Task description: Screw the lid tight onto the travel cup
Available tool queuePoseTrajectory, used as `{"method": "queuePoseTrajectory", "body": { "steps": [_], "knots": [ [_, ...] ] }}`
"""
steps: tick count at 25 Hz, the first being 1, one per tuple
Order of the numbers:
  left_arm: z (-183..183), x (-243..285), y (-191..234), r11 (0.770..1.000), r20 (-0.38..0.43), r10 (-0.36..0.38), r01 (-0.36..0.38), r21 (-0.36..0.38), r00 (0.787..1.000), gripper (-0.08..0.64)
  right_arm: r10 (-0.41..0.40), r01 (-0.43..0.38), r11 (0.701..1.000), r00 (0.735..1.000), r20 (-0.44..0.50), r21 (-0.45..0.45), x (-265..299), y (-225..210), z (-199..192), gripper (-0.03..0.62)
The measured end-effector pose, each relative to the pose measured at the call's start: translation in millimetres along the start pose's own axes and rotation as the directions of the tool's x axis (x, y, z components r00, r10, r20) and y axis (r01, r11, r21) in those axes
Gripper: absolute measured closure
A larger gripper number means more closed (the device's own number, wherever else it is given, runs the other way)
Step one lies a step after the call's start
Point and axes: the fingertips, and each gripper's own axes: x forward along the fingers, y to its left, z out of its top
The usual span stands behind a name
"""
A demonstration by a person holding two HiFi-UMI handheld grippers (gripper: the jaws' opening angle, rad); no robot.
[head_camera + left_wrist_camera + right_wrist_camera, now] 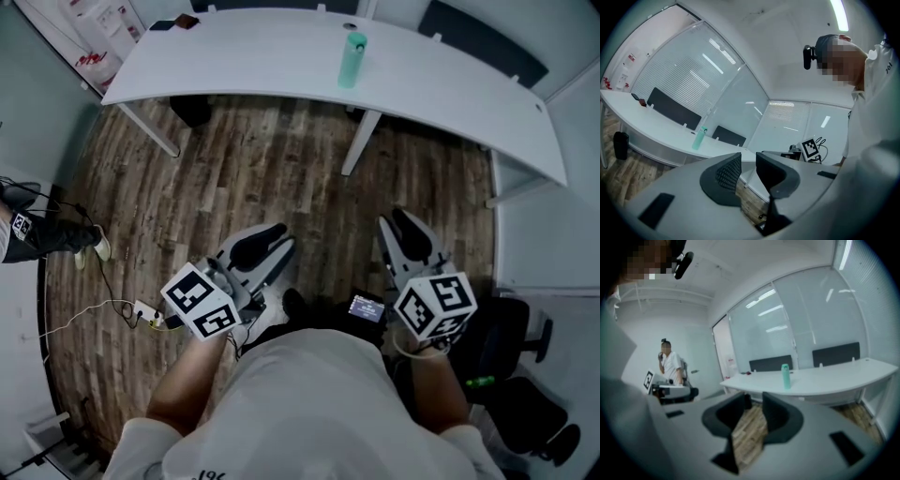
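The person stands on a wood-plank floor (281, 159), well back from a long curved white table (450, 89). The mint-green travel cup (352, 58) stands upright on that table with a lid on top, toward the far edge and well apart from both grippers. How tightly the lid sits cannot be told.

The left gripper (274, 242) and the right gripper (401, 225) are held out side by side, both aimed toward the table. Each has its jaws a narrow gap apart, with only floor showing through the gap. Neither holds anything.

Open floor lies between the grippers and the table. A slanted white table leg (361, 141) stands almost directly below the cup, and a black bin (192, 111) sits under the table's left part. At the table's left end lie a dark phone (161, 25) and a small reddish object (187, 21). Behind the table stand 2 dark chair backs (771, 363).

To the left on the floor, a white cable (94, 309) runs to a power strip (145, 314). Another person's shoe (98, 246) shows near it. A black office chair (530, 394) stands at the person's right. In the right gripper view, a second person (671, 366) is far off at the left.
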Motion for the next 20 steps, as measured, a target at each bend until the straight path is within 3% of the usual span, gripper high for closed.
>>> {"method": "queuePoseTrajectory", "body": {
  "steps": [10,20],
  "knots": [
    [2.1,31.4,24.9,1.0,-0.017,-0.017,0.017,-0.014,1.0,0.456,0.003,-0.003,1.0,1.0,-0.007,-0.005,30.7,-23.2,10.5,0.476],
    [22.4,117.0,81.8,0.999,-0.013,0.044,-0.044,-0.008,0.999,0.456,0.073,-0.073,0.997,0.997,-0.02,0.003,111.2,-101.4,41.2,0.476]
  ]
}}
